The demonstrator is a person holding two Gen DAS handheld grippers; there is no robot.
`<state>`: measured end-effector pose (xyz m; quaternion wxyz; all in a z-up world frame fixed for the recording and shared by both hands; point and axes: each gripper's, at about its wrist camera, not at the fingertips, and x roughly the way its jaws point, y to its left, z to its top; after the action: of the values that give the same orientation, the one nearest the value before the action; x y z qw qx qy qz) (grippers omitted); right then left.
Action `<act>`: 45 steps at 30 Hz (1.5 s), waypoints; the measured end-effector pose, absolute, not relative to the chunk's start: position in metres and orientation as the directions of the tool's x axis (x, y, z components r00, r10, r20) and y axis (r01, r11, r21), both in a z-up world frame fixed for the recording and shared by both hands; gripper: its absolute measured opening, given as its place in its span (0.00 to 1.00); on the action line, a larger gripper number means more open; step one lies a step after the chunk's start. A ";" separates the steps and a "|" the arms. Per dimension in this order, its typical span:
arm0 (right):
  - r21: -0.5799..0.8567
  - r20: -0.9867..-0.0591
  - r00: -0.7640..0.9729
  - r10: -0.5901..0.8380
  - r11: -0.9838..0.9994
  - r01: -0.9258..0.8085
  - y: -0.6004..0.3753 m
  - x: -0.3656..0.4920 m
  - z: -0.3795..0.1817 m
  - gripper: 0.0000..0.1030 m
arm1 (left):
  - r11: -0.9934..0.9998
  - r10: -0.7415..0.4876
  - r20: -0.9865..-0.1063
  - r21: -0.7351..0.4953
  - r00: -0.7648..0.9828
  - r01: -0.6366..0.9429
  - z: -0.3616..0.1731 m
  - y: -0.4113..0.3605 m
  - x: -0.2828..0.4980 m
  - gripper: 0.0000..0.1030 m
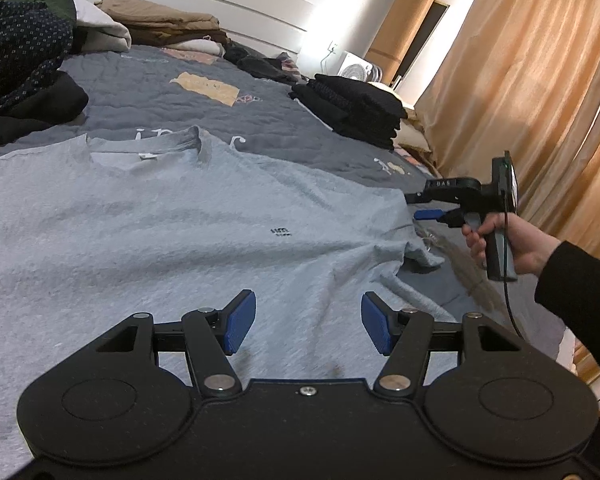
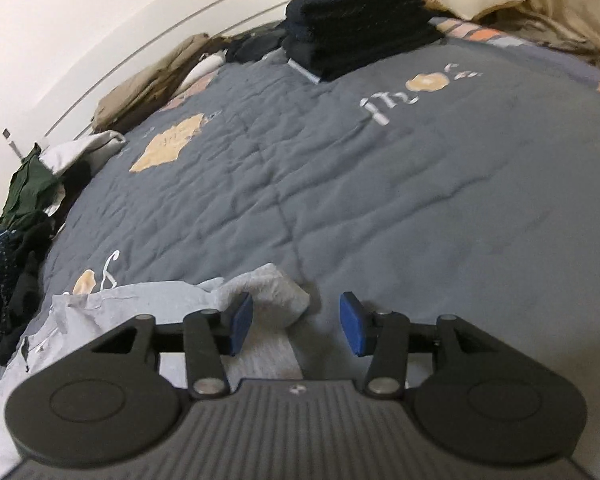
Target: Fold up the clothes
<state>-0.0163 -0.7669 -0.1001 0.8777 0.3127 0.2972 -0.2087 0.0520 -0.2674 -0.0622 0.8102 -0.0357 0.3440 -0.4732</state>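
Light grey T-shirt spread flat, collar away from the left wrist camera, on a dark grey quilted bedspread. Left gripper poised low over the shirt's lower half, blue pads wide apart, nothing between them. Right gripper at the shirt's right sleeve, fingers likewise spread wide, the crumpled sleeve end just ahead of the left pad, not clamped. Seen from the left wrist: right gripper held in a hand with a black sleeve. Folded black stack near the bed's far edge; loose dark clothes heaped at the far left. Tan curtains alongside.
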 end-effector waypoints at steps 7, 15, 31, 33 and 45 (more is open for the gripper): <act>0.493 -0.655 0.740 -0.156 0.654 0.574 -0.775 -0.005 -0.112 0.46 | 0.550 -0.791 -0.524 -0.384 0.315 0.741 -0.061 -0.267 0.052 0.56; 0.554 -0.645 0.753 -0.130 0.599 0.577 -0.779 0.005 -0.111 0.02 | 0.557 -0.788 -0.526 -0.385 0.321 0.736 -0.061 -0.265 0.053 0.56; 0.493 -0.652 0.711 -0.263 0.565 0.661 -0.776 -0.020 -0.090 0.05 | 0.557 -0.787 -0.527 -0.385 0.320 0.736 -0.060 -0.265 0.054 0.56; 0.519 -0.643 0.724 -0.248 0.555 0.651 -0.768 -0.033 -0.089 0.09 | 0.553 -0.790 -0.524 -0.385 0.318 0.739 -0.058 -0.266 0.053 0.56; 0.559 -0.639 0.739 -0.213 0.531 0.636 -0.712 -0.097 -0.095 0.36 | 0.505 -0.821 -0.492 -0.388 0.290 0.771 -0.049 -0.271 0.038 0.56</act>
<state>-0.0969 -0.7117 -0.0951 0.8365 0.4122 0.2566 -0.2540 0.0383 -0.2715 -0.0495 0.8021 -0.0375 0.3300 -0.4963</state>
